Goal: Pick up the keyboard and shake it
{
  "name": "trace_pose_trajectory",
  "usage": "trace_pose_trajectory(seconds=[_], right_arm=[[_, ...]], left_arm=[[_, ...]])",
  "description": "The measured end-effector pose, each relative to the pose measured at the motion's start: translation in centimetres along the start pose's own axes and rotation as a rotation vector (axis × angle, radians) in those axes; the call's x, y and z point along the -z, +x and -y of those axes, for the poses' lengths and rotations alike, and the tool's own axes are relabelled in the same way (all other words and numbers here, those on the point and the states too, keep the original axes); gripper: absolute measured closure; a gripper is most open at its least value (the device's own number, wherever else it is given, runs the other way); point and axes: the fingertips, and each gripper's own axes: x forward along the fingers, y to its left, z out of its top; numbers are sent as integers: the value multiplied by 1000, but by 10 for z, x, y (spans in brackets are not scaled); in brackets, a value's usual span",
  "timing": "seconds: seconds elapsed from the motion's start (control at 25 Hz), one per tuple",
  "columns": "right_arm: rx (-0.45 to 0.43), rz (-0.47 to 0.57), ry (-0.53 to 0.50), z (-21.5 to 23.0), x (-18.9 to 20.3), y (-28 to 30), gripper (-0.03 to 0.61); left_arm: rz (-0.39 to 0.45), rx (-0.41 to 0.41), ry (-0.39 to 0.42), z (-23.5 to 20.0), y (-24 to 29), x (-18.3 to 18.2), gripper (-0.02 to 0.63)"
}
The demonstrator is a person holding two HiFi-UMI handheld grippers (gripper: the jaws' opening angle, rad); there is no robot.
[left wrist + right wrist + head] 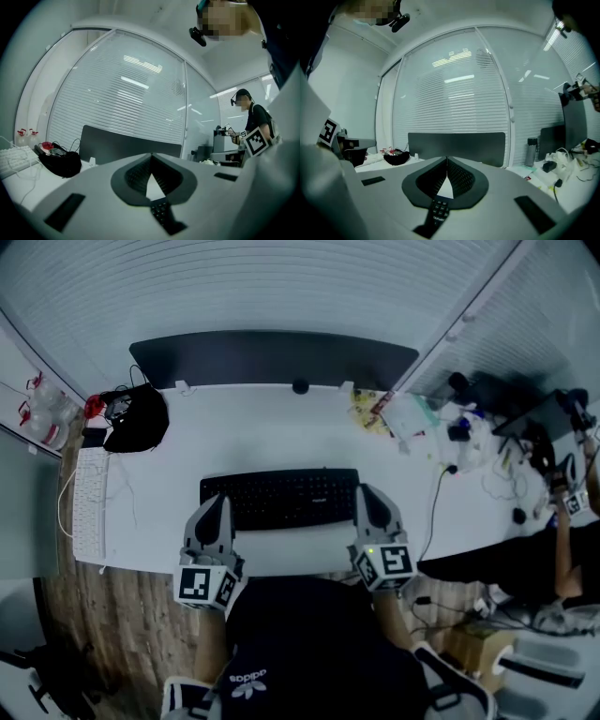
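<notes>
A black keyboard [281, 498] lies flat on the white desk [262, 432], close to its front edge. My left gripper [215, 501] hovers over the keyboard's left end and my right gripper [367, 493] over its right end, both pointing away from me. In the left gripper view the jaws [151, 156] meet at their tips, and a strip of keyboard keys [161, 213] shows below them. The right gripper view shows the same: the gripper [446, 160] is shut, with keys [437, 212] under the gap. Nothing is clamped between either pair of tips.
A white keyboard [89, 507] and a black bag [139, 418] sit at the desk's left. A dark divider panel [272, 357] runs along the back. Clutter [412, 418] and a cable [436, 502] lie at the right. Another person [251, 122] stands beyond the right end.
</notes>
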Motion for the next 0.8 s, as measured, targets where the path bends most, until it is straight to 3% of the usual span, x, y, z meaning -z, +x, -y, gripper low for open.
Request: trace_pose_trajectory(seconds=[0.24,0.56,0.8], right_arm=[[-67,-30,-21,6,11,14,574],[-55,-39,-7,8,14,16,572],[-92,-43,-11,2,8,18,572]], left_arm=[[-15,-92,-25,-7,-8,16,611],[-52,-92,49,-14,-2,22,611],[-106,-110,34,-31,-2,28,609]])
